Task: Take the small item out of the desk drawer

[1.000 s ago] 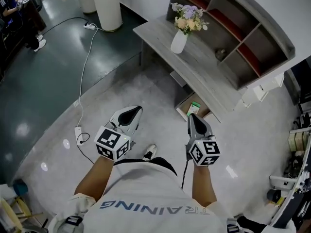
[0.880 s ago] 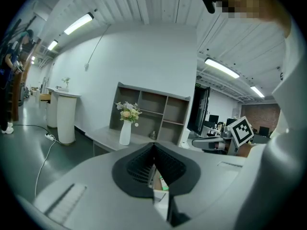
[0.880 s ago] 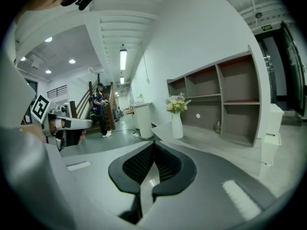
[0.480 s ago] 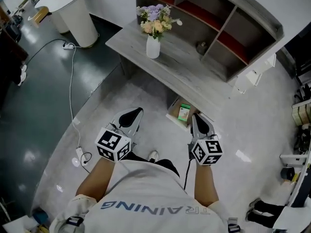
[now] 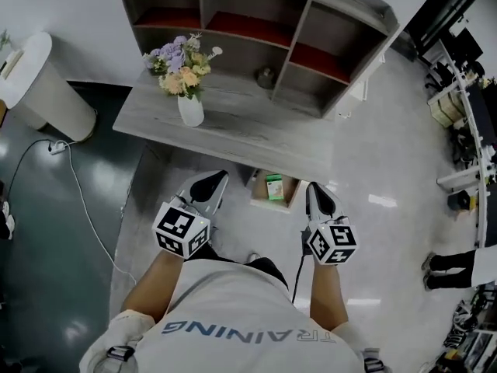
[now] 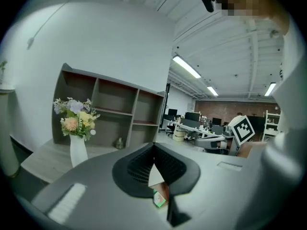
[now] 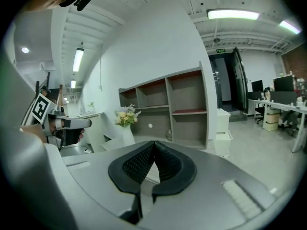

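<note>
A grey wooden desk (image 5: 233, 134) stands ahead of me, with an open wooden drawer (image 5: 288, 196) below its front edge. In the drawer lies a small green item (image 5: 274, 186), which also shows below the jaws in the left gripper view as a green item (image 6: 159, 201). My left gripper (image 5: 219, 176) hovers left of the drawer, shut and empty. My right gripper (image 5: 314, 187) hangs just right of the drawer, also shut and empty. Both are held above the floor, short of the desk. In the gripper views, the left gripper (image 6: 153, 146) and right gripper (image 7: 154, 143) point toward the desk.
A white vase of flowers (image 5: 189, 109) stands on the desk, and a shelf unit (image 5: 256, 22) with a small round object (image 5: 266, 75) sits behind it. A white pedestal (image 5: 39, 84) and a floor cable (image 5: 85, 208) are at the left. Office furniture and a person's legs (image 5: 450, 263) are at the right.
The desk has swung round to lie squarely ahead of me, and the open drawer now sits between the two grippers. Both grippers have kept their pose and stayed shut.
</note>
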